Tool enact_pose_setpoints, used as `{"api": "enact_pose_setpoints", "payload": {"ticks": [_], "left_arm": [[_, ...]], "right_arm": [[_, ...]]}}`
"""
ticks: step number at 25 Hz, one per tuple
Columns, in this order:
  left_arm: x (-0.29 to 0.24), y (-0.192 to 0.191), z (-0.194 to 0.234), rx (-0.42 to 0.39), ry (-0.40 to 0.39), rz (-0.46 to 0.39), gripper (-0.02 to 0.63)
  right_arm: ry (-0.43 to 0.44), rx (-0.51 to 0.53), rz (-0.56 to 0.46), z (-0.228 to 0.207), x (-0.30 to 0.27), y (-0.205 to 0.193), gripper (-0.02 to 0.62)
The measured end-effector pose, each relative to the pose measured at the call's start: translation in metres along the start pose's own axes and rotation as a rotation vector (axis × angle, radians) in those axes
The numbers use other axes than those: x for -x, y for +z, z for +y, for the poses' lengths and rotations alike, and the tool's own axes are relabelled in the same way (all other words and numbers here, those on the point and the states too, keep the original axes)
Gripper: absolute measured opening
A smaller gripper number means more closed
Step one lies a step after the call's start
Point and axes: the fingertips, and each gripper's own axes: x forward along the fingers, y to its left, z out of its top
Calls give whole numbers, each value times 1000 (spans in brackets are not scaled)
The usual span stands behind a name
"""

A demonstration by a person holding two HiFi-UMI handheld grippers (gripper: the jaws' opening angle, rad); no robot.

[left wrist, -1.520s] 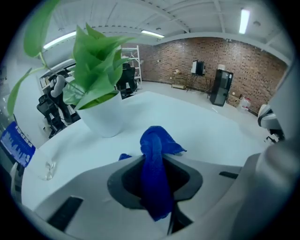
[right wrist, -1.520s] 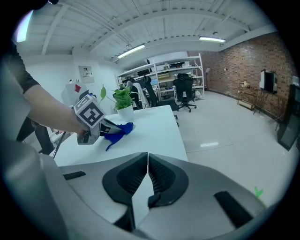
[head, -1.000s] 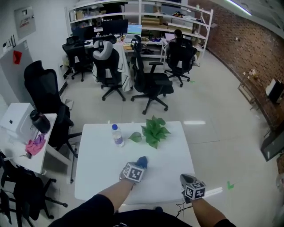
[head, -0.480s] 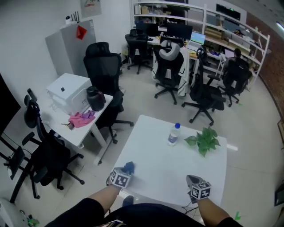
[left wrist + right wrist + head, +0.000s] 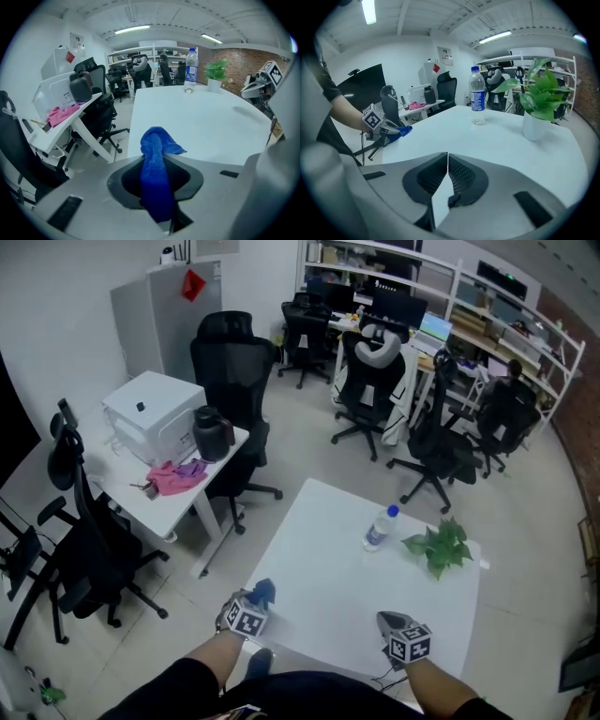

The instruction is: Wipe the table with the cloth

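Blue cloth [image 5: 156,178] sits clamped in our left gripper [image 5: 255,601] at the near left corner of the table [image 5: 328,563]; our right gripper [image 5: 446,165], jaws together, hovers at the near edge; bare top runs to the far bottle [image 5: 377,529] and plant [image 5: 441,547].

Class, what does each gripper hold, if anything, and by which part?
The left gripper clamps the blue cloth by a bunched section, one end poking past the jaw tips. The right gripper holds nothing; its jaws are together.
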Motion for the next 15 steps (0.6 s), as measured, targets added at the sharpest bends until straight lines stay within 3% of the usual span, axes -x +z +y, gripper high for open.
{"api": "enact_pose_setpoints", "payload": {"ticks": [5, 6, 8, 9, 13, 15], "left_arm": [[0, 1, -5, 1, -81, 32, 110], [2, 1, -7, 17, -104, 48, 150], [10, 9, -11, 45, -131, 56, 316], [15, 18, -11, 53, -132, 38, 343], [36, 70, -12, 71, -113, -90, 344], [48, 101, -27, 66, -145, -181, 343]], "right_arm": [[-36, -26, -9, -15, 15, -4, 11], [-42, -33, -17, -18, 19, -4, 11], [-49, -47, -38, -25, 29, -3, 11], [-51, -53, -51, -28, 34, -2, 11], [-55, -53, -86, -38, 53, -3, 11], [-52, -44, -92, -40, 60, -7, 11]]}}
